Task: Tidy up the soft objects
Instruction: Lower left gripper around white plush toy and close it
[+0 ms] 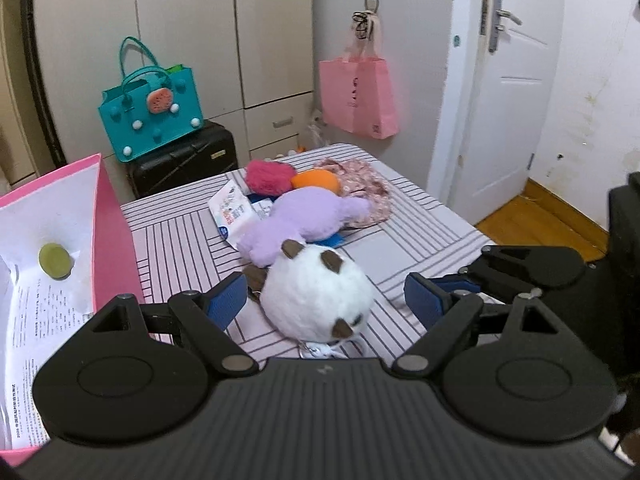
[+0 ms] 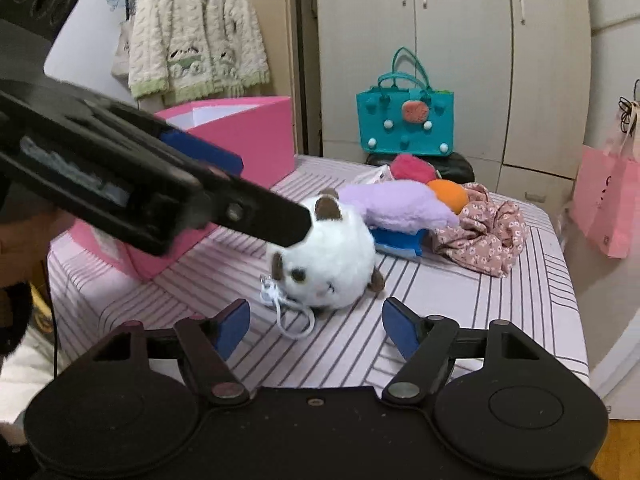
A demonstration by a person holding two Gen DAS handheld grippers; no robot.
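A round white plush with brown ears [image 1: 316,300] [image 2: 328,256] lies on the striped table [image 1: 420,232] [image 2: 460,320]. My left gripper [image 1: 326,300] is open, its blue pads on either side of the plush, apart from it. My right gripper [image 2: 316,326] is open and empty, just in front of the plush. Behind the plush lie a purple plush [image 1: 304,220] [image 2: 400,204], a pink fluffy toy [image 1: 266,176] [image 2: 412,168], an orange ball [image 1: 316,182] [image 2: 448,194] and a floral cloth [image 1: 360,184] [image 2: 484,232]. The left gripper's body [image 2: 160,196] crosses the right wrist view.
An open pink box [image 1: 112,232] [image 2: 248,132] stands at the table's left, holding papers and a green disc [image 1: 55,261]. A tissue packet [image 1: 232,212] lies by the toys. A teal bag [image 1: 156,116] sits on a black suitcase [image 1: 184,160]. A pink bag [image 1: 358,96] hangs on the wall.
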